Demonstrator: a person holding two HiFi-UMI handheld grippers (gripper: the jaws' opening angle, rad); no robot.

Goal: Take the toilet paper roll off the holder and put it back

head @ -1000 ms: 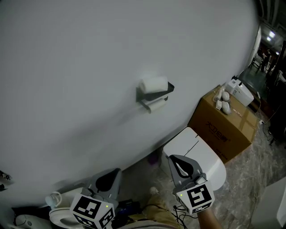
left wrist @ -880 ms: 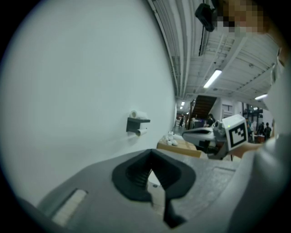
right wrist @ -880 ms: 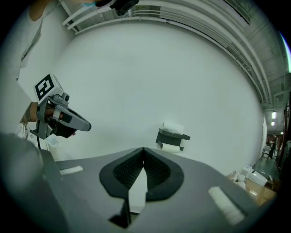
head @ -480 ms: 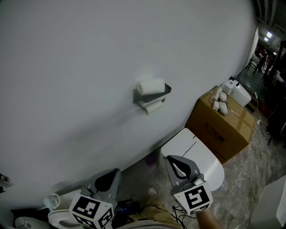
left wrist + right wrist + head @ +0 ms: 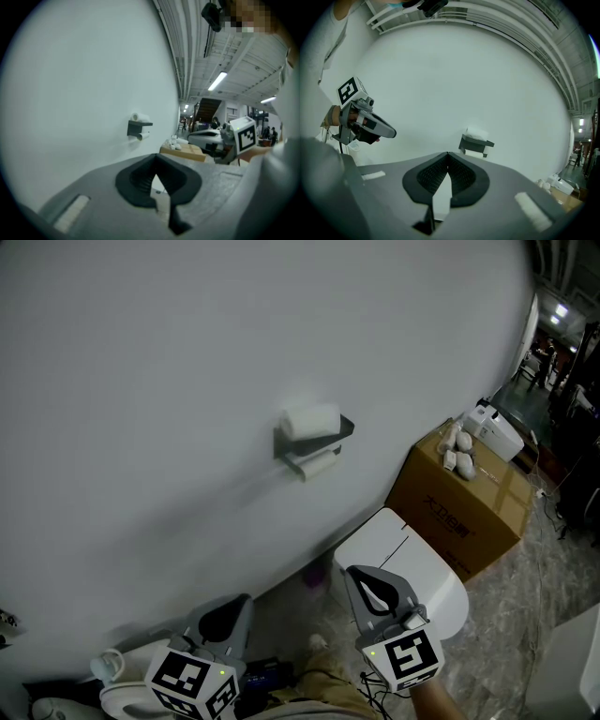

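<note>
Head view first: a smooth, matte white wall point(image 5: 187, 381) fills most of the frame, and on it sits a dark grey holder point(image 5: 298, 444), a boxy metal bracket with a flat shelf on top. The toilet paper roll point(image 5: 310, 419), soft, white and cylindrical, lies on its side on that shelf, and a second, thinner roll point(image 5: 319, 464) hangs just under it.

Down at the bottom edge, the left gripper point(image 5: 232, 613) and right gripper point(image 5: 366, 582) sit low, both grey plastic with ribbed black pads, both well apart from the holder. Left gripper view: jaws pressed together at the tips, nothing between them, with the roll small and far off above and left of the tips. Right gripper view: jaws also pressed together and empty, the roll up on the wall beyond and right of the tips.

Right of the holder, a glossy white toilet point(image 5: 412, 563) stands below, and beside it a closed brown cardboard box point(image 5: 464, 512). What is inside it cannot be seen; a few small white lumpy things point(image 5: 459, 448) rest on its lid.
</note>
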